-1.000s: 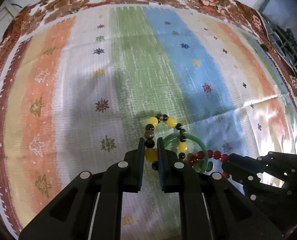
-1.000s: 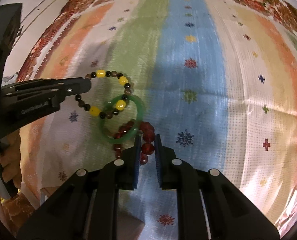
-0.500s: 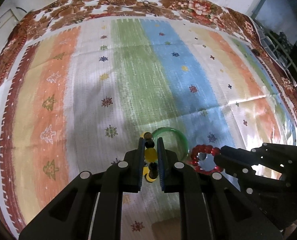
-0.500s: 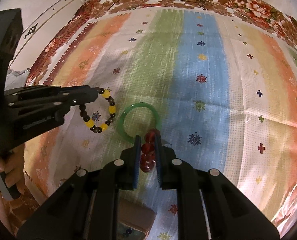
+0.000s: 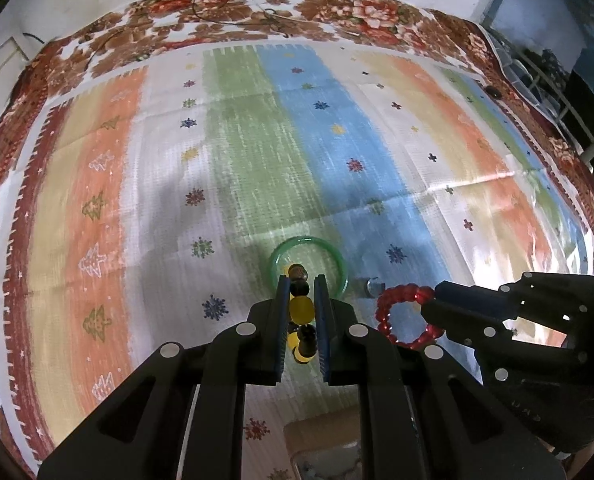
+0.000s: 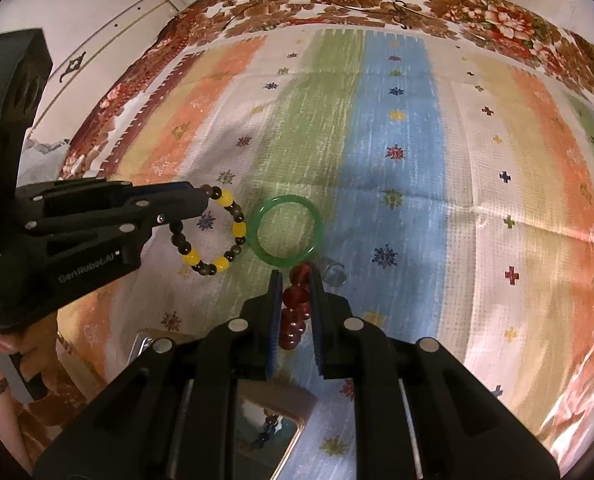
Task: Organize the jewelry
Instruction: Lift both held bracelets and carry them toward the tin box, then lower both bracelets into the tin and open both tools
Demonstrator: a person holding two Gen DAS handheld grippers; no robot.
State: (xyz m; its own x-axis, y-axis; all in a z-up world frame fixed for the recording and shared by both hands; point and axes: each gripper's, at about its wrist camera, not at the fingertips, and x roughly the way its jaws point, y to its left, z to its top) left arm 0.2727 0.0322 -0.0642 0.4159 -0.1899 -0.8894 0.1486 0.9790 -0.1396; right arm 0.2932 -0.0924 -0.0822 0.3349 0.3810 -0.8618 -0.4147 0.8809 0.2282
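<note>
Both bracelets lifted clear — green bangle (image 6: pixel 285 232) prob. flat on cloth (image 6: pixel 397 128).

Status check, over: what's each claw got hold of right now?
Left gripper shut on yellow-and-dark bead bracelet. Right gripper shut on red bead bracelet. Green bangle lies on cloth, nothing blocking.

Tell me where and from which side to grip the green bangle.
Pinch the green bangle across its rim from above, one finger inside the ring. It lies flat on the cloth; its far arc is farthest from the small clear piece.

Glossy green bangle (image 6: pixel 284 232), woven cloth (image 6: pixel 397 128)
</note>
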